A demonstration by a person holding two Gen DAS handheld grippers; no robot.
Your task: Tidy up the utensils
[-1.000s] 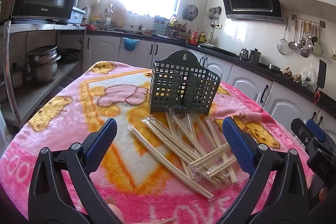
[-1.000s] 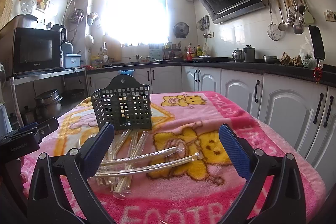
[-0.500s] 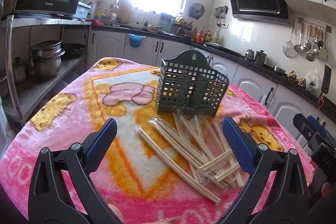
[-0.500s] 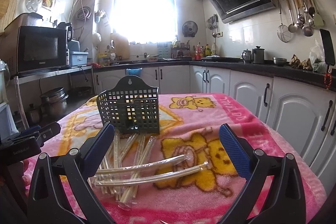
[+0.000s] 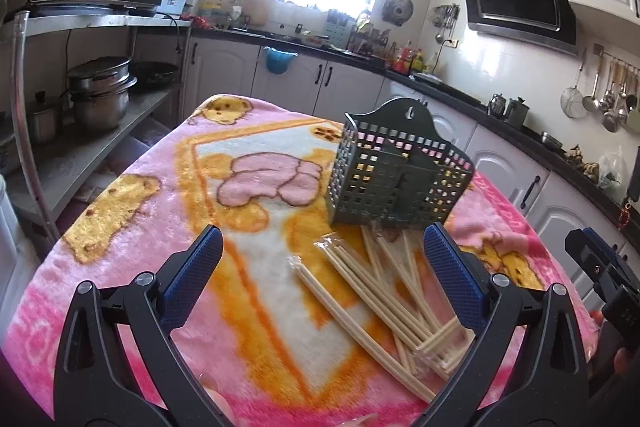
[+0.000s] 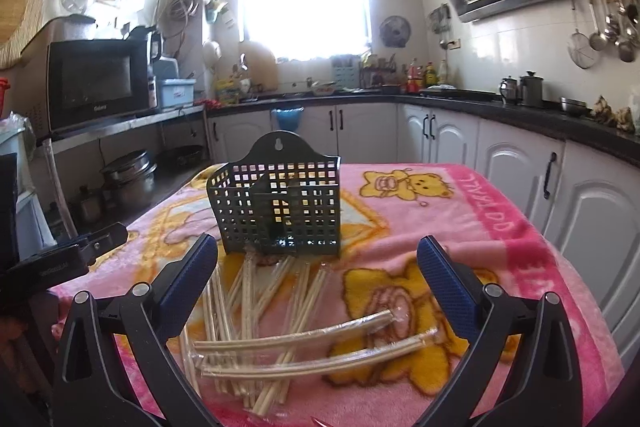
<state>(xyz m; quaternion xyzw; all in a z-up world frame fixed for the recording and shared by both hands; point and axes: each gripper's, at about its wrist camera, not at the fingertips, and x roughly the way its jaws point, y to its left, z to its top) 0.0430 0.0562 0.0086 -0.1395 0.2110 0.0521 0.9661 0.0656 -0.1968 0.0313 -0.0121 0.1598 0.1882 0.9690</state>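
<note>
So far nothing sorted: wrapped chopsticks [image 5: 384,291] all lie scattered on the surface [image 5: 132,211] just before the empty holder [image 5: 396,183]. My left tongs [image 5: 318,265] and right tongs [image 6: 318,269] gape apart, holding nothing.

The black two-finger left gripper with blue ribbed pads [image 5: 324,277] and the matching black right gripper with blue ribbed pads [image 6: 318,275] both hover level, jaws spread wide, nothing between them, side by side and apart.
</note>
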